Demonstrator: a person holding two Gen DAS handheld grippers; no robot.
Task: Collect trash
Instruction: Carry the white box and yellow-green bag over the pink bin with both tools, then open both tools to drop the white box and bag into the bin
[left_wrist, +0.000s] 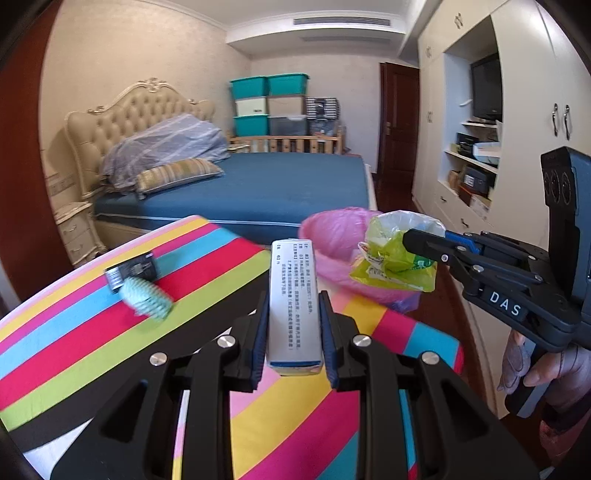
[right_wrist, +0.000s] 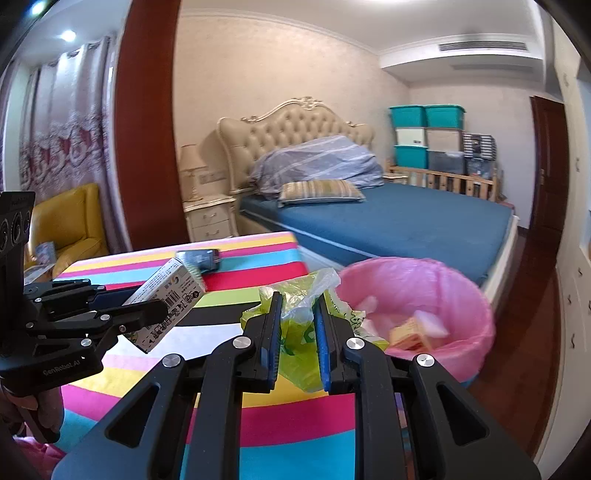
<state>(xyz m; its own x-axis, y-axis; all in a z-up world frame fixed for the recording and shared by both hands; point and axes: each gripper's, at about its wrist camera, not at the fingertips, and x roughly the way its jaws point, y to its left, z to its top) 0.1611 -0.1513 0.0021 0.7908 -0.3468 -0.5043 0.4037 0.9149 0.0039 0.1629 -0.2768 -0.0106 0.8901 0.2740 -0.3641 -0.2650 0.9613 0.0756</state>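
Observation:
My left gripper (left_wrist: 294, 295) is shut on a long silver-grey carton (left_wrist: 293, 306) that sticks out forward over the striped table (left_wrist: 74, 332). The right wrist view shows the same carton (right_wrist: 166, 295) in the left gripper (right_wrist: 159, 310). My right gripper (right_wrist: 299, 299) is shut on a crumpled green and clear plastic bag (right_wrist: 301, 321), held at the table's edge beside a bin lined with a pink bag (right_wrist: 417, 291). Some wrappers lie inside the bin. In the left wrist view the right gripper (left_wrist: 410, 236) holds the bag (left_wrist: 391, 258) just in front of the bin (left_wrist: 328, 236).
A teal ridged object (left_wrist: 147, 299) and a small black box (left_wrist: 133, 271) lie on the striped cloth. Behind stand a blue bed (right_wrist: 399, 221), a nightstand (right_wrist: 210, 218) and a yellow armchair (right_wrist: 70, 225). White cupboards (left_wrist: 472, 177) line the right wall.

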